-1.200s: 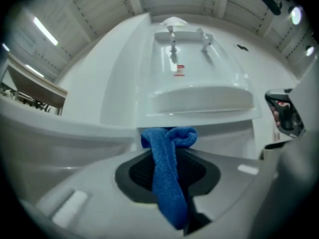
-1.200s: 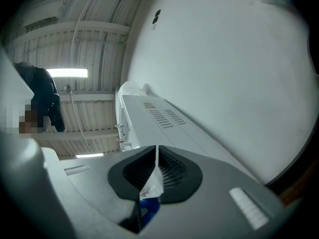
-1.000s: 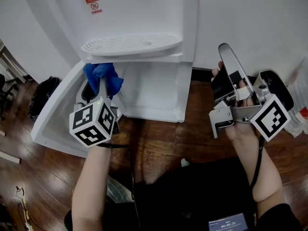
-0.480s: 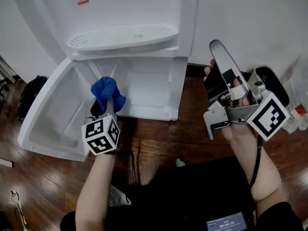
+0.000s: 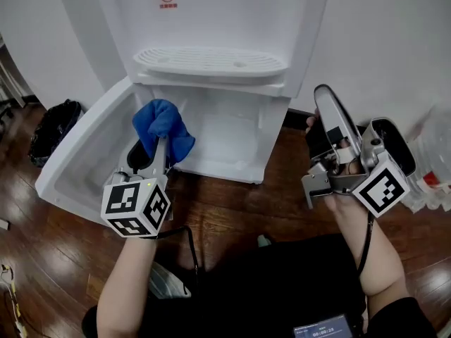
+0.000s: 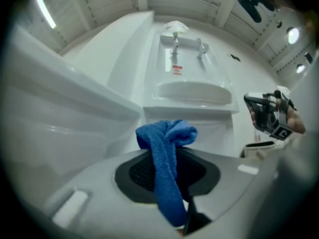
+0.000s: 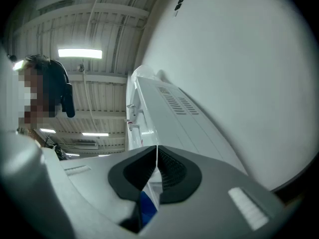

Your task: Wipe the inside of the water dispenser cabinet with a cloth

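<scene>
The white water dispenser (image 5: 211, 20) stands against the wall with its lower cabinet (image 5: 232, 136) open and its door (image 5: 77, 164) swung out to the left. My left gripper (image 5: 161, 145) is shut on a blue cloth (image 5: 163, 127), which is bunched at the left of the cabinet opening. In the left gripper view the cloth (image 6: 167, 158) hangs over the closed jaws of the left gripper (image 6: 171, 151), facing the dispenser (image 6: 187, 91). My right gripper (image 5: 325, 94) is raised to the right of the cabinet, shut and empty. Its tips (image 7: 157, 151) meet, pointing up along the dispenser's side (image 7: 169, 113).
A drip tray (image 5: 208, 60) juts out above the cabinet opening. On the wooden floor (image 5: 232, 203), a black bag (image 5: 55, 129) lies left of the door. A clear plastic bottle (image 5: 433, 157) stands at the right edge. The white wall (image 5: 380, 41) runs behind.
My left gripper with the cloth dropped away from the cabinet, then came back up to the left of the opening. The right gripper drifted slightly and stayed closed.
</scene>
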